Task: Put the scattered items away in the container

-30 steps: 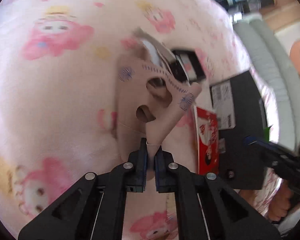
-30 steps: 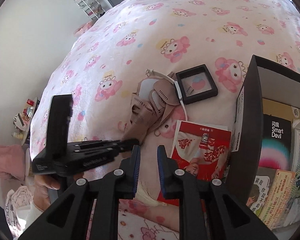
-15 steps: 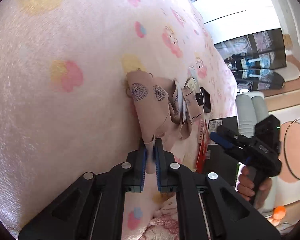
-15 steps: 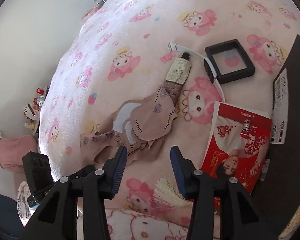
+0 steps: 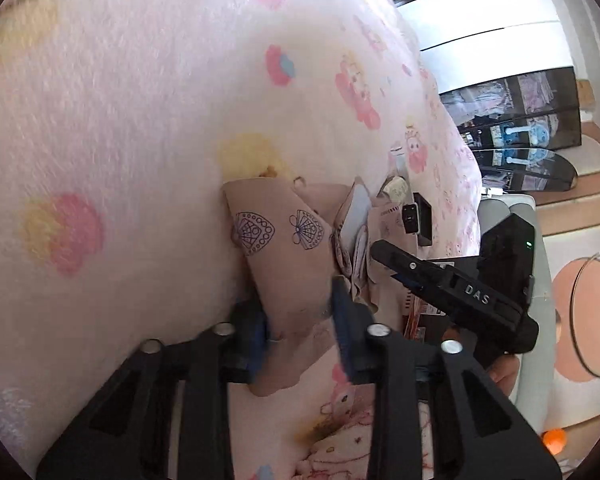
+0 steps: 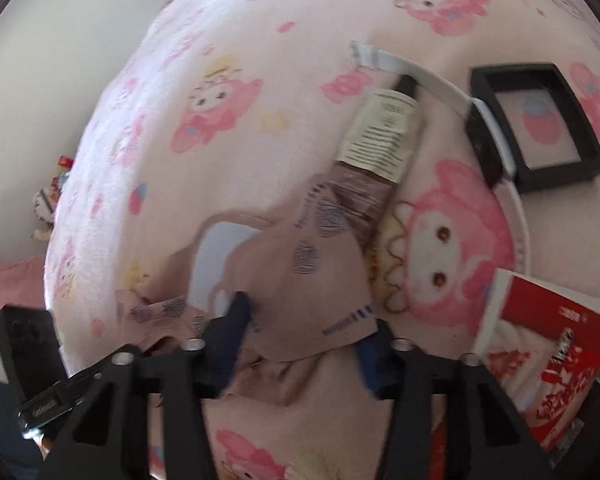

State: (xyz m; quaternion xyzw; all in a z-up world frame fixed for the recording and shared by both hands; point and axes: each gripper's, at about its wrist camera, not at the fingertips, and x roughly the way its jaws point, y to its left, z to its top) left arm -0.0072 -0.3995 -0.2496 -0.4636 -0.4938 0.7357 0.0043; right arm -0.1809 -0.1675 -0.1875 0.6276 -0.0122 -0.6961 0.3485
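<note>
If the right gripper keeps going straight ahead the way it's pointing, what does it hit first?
Most likely the tan mask: it lies right between the open jaws of the right gripper. The tube lies further along that line. Depth is hard to judge.

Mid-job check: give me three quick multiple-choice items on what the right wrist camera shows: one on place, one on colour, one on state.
1. Where does the cream tube lie relative to the black frame?
A. inside it
B. to its left
C. on top of it

2. What colour is the packet at lower right?
A. red and white
B. green
C. blue

3. How do the fingers of the right gripper stand?
A. shut on the tube
B. shut on nothing
C. open, either side of the beige face mask

Answers:
1. B: the tube lies left of the frame, with the white headband between them.
2. A: its print is red on white.
3. C: a wide gap shows, with the mask in it.
</note>
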